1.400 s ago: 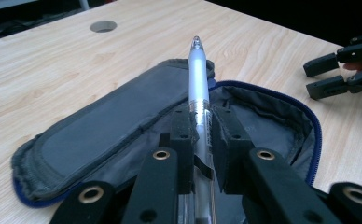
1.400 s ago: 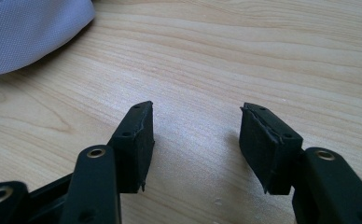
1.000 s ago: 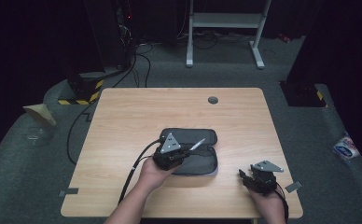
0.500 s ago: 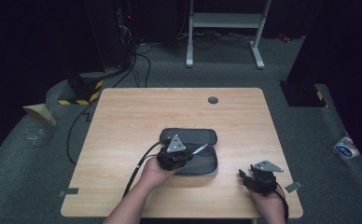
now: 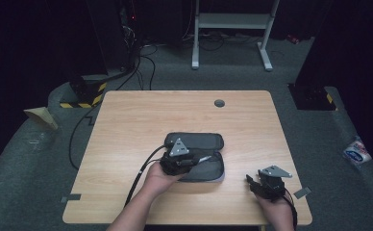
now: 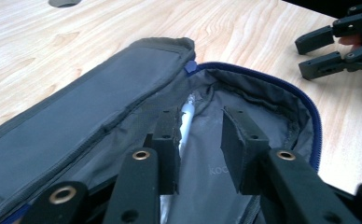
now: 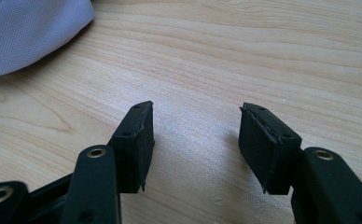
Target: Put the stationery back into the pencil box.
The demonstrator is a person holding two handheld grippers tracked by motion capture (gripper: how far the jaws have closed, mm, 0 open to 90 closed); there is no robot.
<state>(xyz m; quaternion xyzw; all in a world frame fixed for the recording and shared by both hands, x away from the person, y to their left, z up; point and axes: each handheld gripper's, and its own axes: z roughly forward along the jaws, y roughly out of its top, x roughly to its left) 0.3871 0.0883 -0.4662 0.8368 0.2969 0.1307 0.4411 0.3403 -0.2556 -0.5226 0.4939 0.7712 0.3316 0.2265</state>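
The left gripper [image 6: 198, 149] has just been opening inside the open pencil case [image 5: 194, 156], its jaws now parted with the white pen [image 6: 184, 122] lying free beside the left pad, no longer pinched; I judge the pen is delivered. The right gripper [image 7: 195, 149] rests open and empty near the counter [image 5: 127, 125] edge. Counted: two grippers, one case, one pen, one counter with one grommet [image 5: 219, 103] at its far side

Left gripper [image 5: 194, 161], jaws just opening, reaches forward; right gripper [image 5: 252, 182] rests parted, empty.
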